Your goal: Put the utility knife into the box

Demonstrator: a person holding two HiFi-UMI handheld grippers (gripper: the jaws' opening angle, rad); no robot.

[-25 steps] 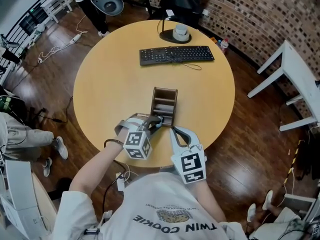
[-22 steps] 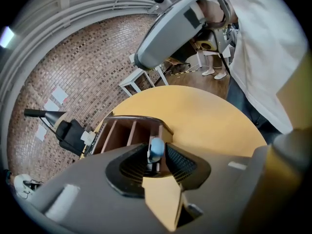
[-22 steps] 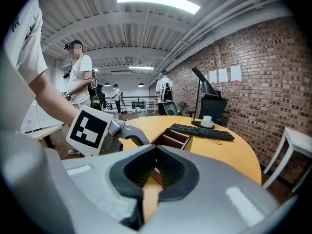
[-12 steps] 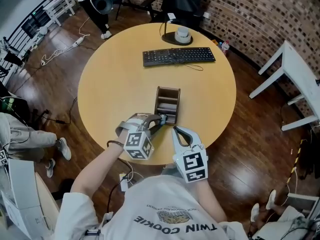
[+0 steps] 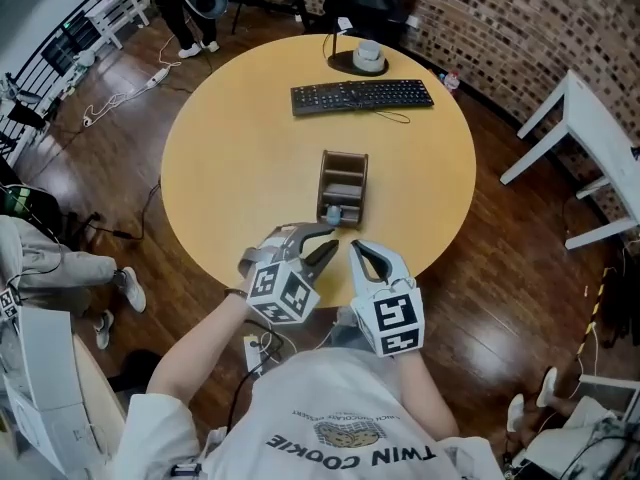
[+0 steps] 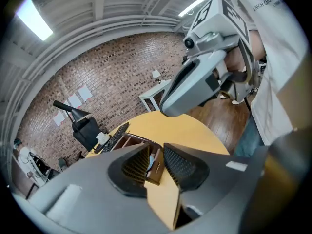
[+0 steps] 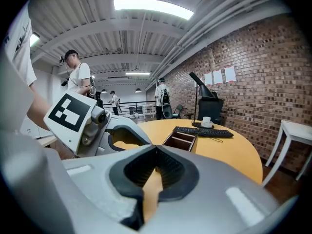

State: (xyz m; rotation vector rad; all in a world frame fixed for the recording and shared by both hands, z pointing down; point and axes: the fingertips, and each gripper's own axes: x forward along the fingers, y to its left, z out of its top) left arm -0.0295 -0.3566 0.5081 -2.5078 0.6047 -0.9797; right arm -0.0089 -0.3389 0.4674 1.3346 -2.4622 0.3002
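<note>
Keyboard (image 5: pixel 362 96) lies beyond box (image 5: pixel 344 155); left claw (image 5: pixel 329 236) apart, empty, just narrowed; right claw (image 5: pixel 356 249) together.

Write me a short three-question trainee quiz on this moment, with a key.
1. Where is the utility knife? A) in the box B) on the floor C) on the white bench
2. True or false: the right gripper grips the box.
3. Fill in: beyond the box lies a black ____.

Key: 1 A. 2 False: its jaws are shut on nothing, short of the box. 3 keyboard.
</note>
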